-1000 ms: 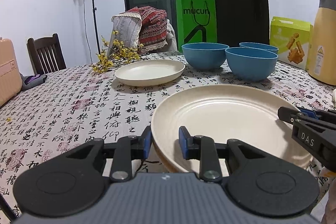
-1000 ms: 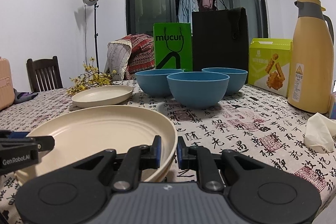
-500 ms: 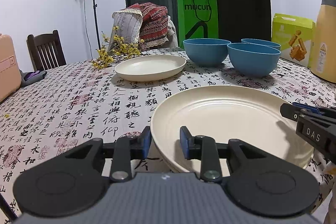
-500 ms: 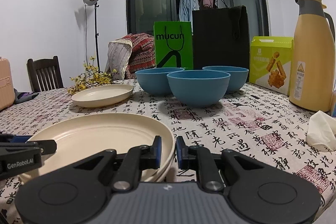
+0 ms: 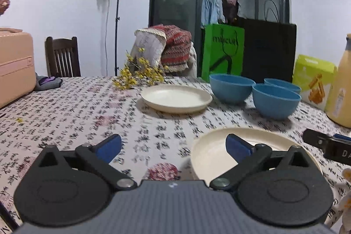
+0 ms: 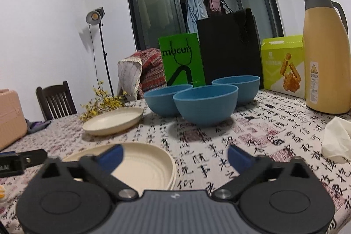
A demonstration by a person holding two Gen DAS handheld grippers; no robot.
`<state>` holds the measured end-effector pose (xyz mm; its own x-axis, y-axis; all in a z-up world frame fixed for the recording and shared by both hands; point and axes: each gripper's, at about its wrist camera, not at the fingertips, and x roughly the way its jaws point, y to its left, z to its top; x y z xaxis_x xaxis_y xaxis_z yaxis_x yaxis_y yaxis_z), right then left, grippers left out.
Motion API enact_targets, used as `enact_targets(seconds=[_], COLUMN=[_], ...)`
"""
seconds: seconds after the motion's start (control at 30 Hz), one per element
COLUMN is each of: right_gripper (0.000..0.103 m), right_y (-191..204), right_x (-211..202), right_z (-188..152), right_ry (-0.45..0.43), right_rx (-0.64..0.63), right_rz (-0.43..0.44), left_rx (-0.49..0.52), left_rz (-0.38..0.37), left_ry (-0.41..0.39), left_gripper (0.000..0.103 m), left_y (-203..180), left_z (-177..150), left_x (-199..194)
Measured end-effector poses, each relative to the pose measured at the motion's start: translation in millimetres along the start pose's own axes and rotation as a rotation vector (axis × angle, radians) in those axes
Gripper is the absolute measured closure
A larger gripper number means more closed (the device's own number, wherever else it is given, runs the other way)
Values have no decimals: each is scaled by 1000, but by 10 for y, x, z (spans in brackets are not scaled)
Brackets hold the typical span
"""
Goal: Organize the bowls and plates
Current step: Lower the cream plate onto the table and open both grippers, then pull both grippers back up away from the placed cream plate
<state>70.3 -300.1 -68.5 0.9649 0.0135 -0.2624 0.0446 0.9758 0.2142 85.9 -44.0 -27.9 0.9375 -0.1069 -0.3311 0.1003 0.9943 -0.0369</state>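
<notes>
Two handheld grippers face a table (image 5: pixel 65 115) covered with a calligraphy-print cloth. Left gripper (image 5: pixel 173 146): jaws spread wide, having just been opening; nothing is pinched between the blue pads (image 5: pixel 109 147), and the near cream plate (image 5: pixel 210 152) lies on the cloth partly behind the right-hand finger, released. Right gripper (image 6: pixel 174 156): jaws likewise spread wide after just opening, with nothing gripped; the same near cream plate (image 6: pixel 149 166) sits behind its left-hand finger, apparently as the top of a short stack, since a second rim shows under its right edge. Each gripper's black finger tip appears at the margin of the other's view.

Farther back on the table, a second cream plate (image 5: pixel 176 98) rests alone, well apart from the near one and just beside a spray of yellow blossoms (image 5: pixel 138 76). To its right stand three blue bowls (image 6: pixel 206 102), upright and clustered close together; whether they touch cannot be told. Behind the bowls stand a green paper bag (image 6: pixel 182 63) and a black bag (image 6: pixel 228 49). A yellow-green carton (image 6: pixel 283 65) and a tall yellow thermos jug (image 6: pixel 324 49) occupy the right side of the table, with a crumpled white tissue (image 6: pixel 336 142) nearer the camera.
</notes>
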Motion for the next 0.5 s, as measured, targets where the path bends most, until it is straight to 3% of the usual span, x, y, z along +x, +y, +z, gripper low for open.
enact_targets(seconds=[0.27,0.5], right_gripper=[0,0], right_y=[-47,-155], right_x=[120,336], right_z=[134,221], right_ry=[-24,-22], right_rx=[-3,63], right_rz=[-22,-36], left_rx=[-32,-77], left_rz=[66,108], left_ry=[-35,-14], left_gripper=[0,0], left_y=[316,589], left_z=[152,209], left_x=[51,220])
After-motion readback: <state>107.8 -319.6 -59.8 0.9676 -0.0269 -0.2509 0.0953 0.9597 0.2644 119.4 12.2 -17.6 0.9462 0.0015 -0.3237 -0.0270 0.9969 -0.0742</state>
